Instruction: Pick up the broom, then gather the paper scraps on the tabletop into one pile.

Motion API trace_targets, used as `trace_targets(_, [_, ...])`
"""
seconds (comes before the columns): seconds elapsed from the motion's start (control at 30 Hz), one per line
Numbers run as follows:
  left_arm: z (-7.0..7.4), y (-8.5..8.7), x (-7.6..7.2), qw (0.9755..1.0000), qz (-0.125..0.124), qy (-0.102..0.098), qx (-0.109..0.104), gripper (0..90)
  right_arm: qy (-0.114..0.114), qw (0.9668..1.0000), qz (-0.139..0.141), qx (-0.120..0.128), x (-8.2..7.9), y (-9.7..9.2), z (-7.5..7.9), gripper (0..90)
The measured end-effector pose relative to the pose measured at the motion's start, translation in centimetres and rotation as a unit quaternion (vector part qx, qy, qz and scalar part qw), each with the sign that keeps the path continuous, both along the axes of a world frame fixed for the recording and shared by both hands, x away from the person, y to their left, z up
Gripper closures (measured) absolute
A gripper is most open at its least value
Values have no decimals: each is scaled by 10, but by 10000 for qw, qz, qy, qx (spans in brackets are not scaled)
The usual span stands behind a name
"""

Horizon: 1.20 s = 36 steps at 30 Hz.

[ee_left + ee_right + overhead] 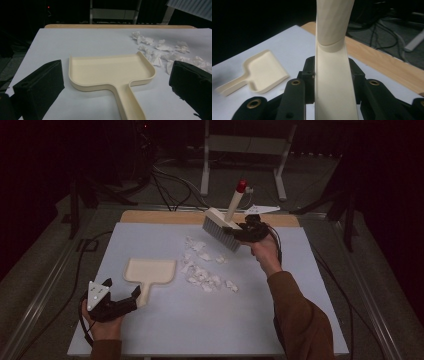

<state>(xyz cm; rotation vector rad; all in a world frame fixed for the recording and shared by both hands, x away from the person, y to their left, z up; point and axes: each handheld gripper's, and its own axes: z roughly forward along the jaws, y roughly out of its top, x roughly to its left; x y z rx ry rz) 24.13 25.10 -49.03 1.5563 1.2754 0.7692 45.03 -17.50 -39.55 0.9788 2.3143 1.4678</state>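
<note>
Right gripper [248,231] at the table's [150,335] one o'clock, jaws pinching the brush [222,227]; its bristles show from the high view, while its own view cuts off all but the handle. Left gripper [112,302] at seven o'clock, jaws spread beside the dustpan [110,71] handle. Paper scraps [205,267] lie centre.

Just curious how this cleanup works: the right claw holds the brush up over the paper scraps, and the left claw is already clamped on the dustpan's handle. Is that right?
Not quite. The left claw is open, its jaws standing either side of the dustpan handle without gripping it, as the left gripper view shows. The right claw does hold the brush up over the paper scraps.
</note>
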Motion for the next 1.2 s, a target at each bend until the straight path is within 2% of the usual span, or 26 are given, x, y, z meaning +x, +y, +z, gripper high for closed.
trace_targets(0.17, [0,0,0,10000,0,2,-7,5,-13,9994,-302,-148,9,4,-10,677])
trace_targets(0.3, [0,1,-1,10000,-6,-2,-24,5,-60,9985,-441,-331,13,9,-18,677])
trace_targets(0.63, [0,5,-3,9999,51,-33,-123,5,-139,9951,-791,-581,22,15,-29,677])
trace_targets(0.83, [0,5,-4,9999,44,-35,-144,5,-138,9912,-1047,-795,29,11,-39,677])
trace_targets(1.0, [0,5,-4,9998,43,-36,-185,5,-175,9855,-1251,-1135,34,12,-52,677])
trace_targets(1.1, [0,5,-5,9998,46,-54,-185,5,-201,9822,-1296,-1343,35,15,-60,678])
trace_targets(1.2, [0,6,-4,9998,38,-43,-192,5,-161,9806,-1300,-1456,36,19,-68,678])
